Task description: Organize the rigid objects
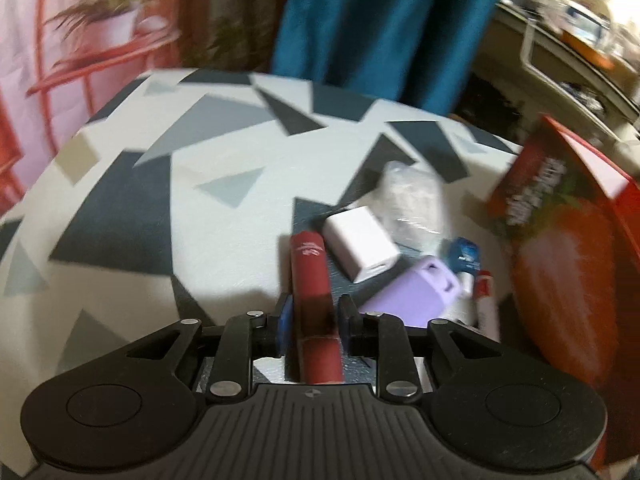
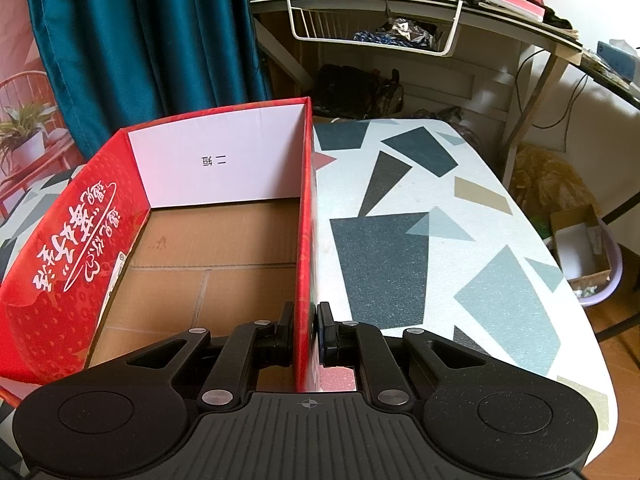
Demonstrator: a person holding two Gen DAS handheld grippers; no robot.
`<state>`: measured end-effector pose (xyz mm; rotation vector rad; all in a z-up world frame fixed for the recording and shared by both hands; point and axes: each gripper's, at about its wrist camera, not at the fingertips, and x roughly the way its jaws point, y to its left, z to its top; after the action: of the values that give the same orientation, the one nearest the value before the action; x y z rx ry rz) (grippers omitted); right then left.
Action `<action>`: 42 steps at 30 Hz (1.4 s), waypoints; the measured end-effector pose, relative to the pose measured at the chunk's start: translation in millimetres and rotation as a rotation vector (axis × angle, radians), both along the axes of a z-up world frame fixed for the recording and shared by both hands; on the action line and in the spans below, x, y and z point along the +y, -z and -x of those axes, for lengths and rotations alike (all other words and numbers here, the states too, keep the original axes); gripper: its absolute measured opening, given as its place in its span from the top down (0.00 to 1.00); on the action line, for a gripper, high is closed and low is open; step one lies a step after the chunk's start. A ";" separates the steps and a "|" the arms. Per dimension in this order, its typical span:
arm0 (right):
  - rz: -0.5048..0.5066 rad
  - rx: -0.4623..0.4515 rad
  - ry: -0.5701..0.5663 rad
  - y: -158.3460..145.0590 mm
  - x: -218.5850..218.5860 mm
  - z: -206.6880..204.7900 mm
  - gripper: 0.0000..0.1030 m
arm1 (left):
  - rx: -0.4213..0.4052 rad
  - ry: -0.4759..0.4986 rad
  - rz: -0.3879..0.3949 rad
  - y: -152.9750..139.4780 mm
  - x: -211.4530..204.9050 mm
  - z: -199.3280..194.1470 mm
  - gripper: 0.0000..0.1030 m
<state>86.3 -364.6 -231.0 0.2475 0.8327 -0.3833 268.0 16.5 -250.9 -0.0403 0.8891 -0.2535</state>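
The left wrist camera is sitting just behind the left gripper (image 1: 311, 316), looking forward and slightly down along its fingers, close over the patterned table (image 1: 224, 220); the red box (image 1: 568, 240) is rising near its 3 o'clock edge, and the view is blurring. The right wrist camera is riding behind the right gripper (image 2: 306, 332), looking forward and down from close range into the same red box (image 2: 60, 248), which is filling its 9 to 12 o'clock side. Both views are sharing the box, the tabletop (image 2: 420, 200) and the teal curtain (image 1: 384, 28) at 12 o'clock (image 2: 132, 32).
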 end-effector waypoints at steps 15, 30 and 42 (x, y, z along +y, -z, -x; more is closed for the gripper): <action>-0.003 -0.006 -0.003 1.1 0.8 2.3 0.90 | 0.099 -0.055 -0.031 -8.7 23.2 46.8 0.29; 0.003 0.005 -0.019 -1.0 1.2 -0.3 0.90 | 0.200 -0.259 0.117 11.4 23.1 29.1 0.75; -0.001 0.001 -0.018 -0.5 1.5 0.8 0.90 | 0.131 -0.212 -0.026 9.2 7.7 8.8 0.80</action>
<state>85.5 -363.1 -230.5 0.2404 0.8356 -0.3667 259.2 24.2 -260.0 -0.1275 1.0103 -0.0417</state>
